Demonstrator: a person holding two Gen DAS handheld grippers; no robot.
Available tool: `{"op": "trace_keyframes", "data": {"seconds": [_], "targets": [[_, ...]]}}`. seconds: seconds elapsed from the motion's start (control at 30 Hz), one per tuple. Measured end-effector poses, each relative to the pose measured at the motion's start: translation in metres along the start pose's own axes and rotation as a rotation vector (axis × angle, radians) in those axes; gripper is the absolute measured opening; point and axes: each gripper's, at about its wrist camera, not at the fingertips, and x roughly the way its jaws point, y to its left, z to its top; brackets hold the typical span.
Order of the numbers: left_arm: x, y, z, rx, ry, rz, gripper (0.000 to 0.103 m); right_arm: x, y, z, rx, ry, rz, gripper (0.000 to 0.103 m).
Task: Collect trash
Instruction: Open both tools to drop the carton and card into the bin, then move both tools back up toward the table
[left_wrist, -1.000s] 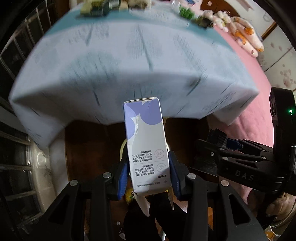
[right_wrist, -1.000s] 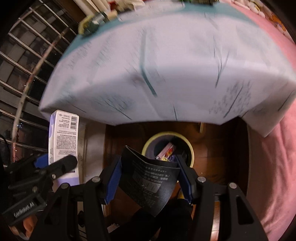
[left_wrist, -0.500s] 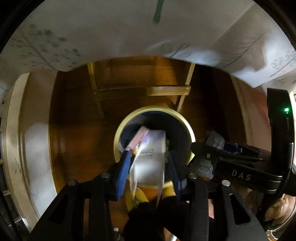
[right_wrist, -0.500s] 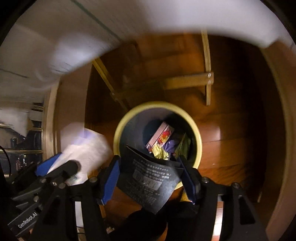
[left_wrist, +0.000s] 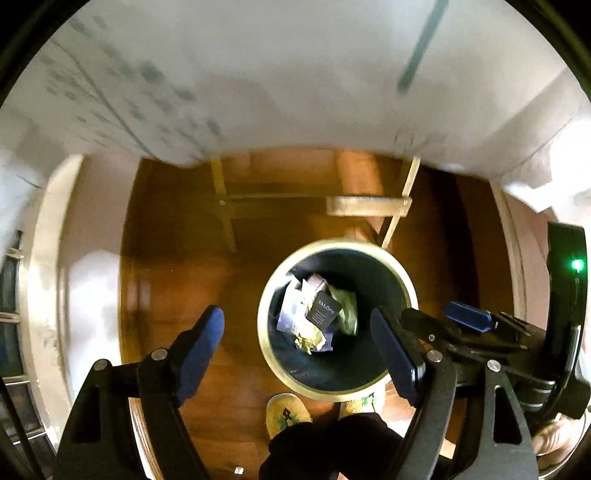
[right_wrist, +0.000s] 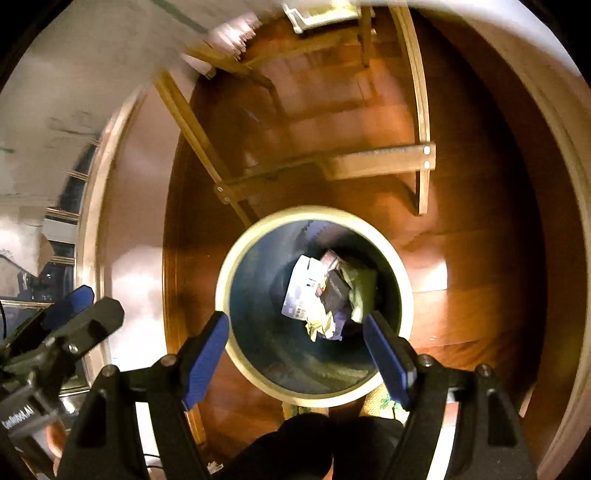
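- Two grippers, both pointing steeply down over the bin. L gripper (left_wrist: 297, 345): jaws wide apart, nothing between the blue pads; they have just been opening. R gripper (right_wrist: 297, 341): same, jaws spread and empty, also just been opening.
- R gripper sits just beside the L one and shows at the right edge of the L wrist view; the L gripper shows at the left edge of the R wrist view.
- Task items now in the bin (right_wrist: 229, 266), a round one w/ a pale yellow rim: white-purple carton (right_wrist: 303, 291) and dark packet (right_wrist: 336, 291) lie at the bottom among yellowish crumpled wrappers (right_wrist: 321, 326).
- Carton: lying on its side, not upright; long axis runs roughly from the near-left to the far-right of the bin floor in the R wrist view. Dark packet rests beside it, partly on top, printed face up, tilted.
- Surroundings: wooden floor (left_wrist: 177, 280), table legs w/ a cross-brace (left_wrist: 365, 205), pale tablecloth (left_wrist: 258, 74) hanging above, person's slippers (left_wrist: 288, 411) just beside the near rim.
- Step (judged): drop-off done for this pair. Next move prob. calls for lifting both grippers clear of the cloth edge and going for more trash on the table, jaws kept open.
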Motion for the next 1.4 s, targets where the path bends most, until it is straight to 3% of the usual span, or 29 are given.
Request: {"op": "trace_keyframes", "data": {"seconds": [0.3,0.77,1.07,1.33,1.4], "targets": [[-0.104,0.002,0.014,-0.035,-0.049,0.01,0.081,-0.089,0.035,0.006,-0.069,-0.028,-0.039,0.076],[-0.281,-0.024,0.046,-0.025,-0.162,0.046,0.081,-0.268,0.086,0.029,-0.289,-0.128,-0.141,0.076],[-0.369,-0.029,0.08,-0.09,-0.268,0.077,0.081,-0.365,0.103,0.069,-0.356,-0.28,-0.076,0.076],[-0.415,-0.023,0.103,-0.126,-0.372,0.16,0.08,-0.403,0.124,0.106,-0.425,-0.363,0.012,0.075],[-0.422,-0.019,0.108,-0.139,-0.395,0.169,0.076,-0.405,0.132,0.116,-0.44,-0.361,0.03,0.075]]}}
